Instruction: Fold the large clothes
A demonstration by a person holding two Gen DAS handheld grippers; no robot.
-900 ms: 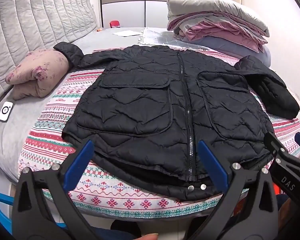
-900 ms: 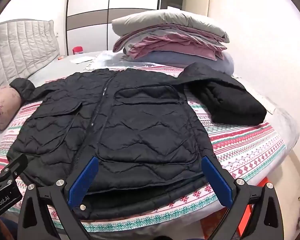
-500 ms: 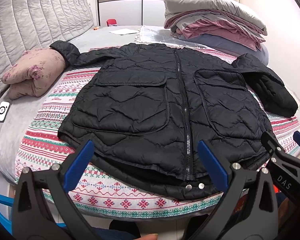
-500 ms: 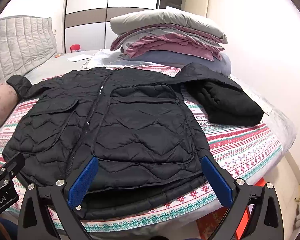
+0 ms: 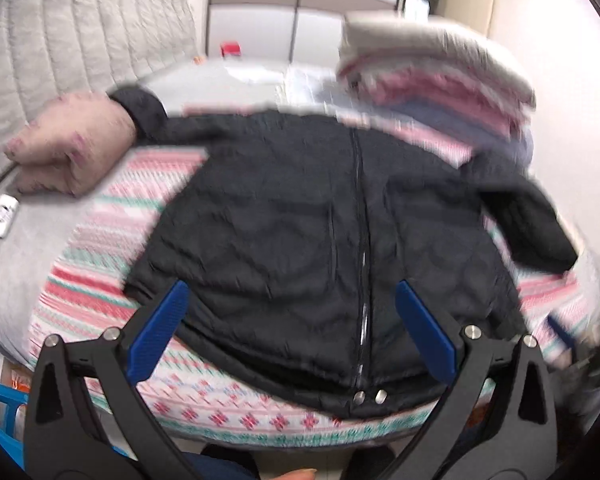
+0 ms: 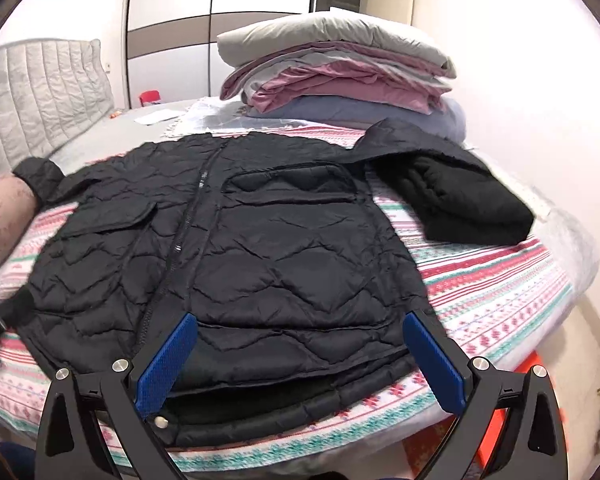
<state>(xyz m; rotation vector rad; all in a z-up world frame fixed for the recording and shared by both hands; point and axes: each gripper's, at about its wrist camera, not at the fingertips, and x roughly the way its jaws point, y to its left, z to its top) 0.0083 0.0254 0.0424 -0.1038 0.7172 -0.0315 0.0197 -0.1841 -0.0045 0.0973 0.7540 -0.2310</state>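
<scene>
Jacket: black quilted jacket (image 6: 260,248) lies flat on the bed (image 6: 500,280), hem nearest both grippers.
Fingers: left gripper (image 5: 288,332) and right gripper (image 6: 300,360) spread wide, empty.
Risk: puffy, slippery hem may slide out; pinching one layer only skews the fold.

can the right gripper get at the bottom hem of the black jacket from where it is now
Probably yes. The right gripper is open, and the black quilted jacket has its hem lying right between the fingers with nothing covering it.

Black tongs (image 6: 300,364) with blue pads (image 6: 166,364), silver screws (image 6: 120,365).
</scene>
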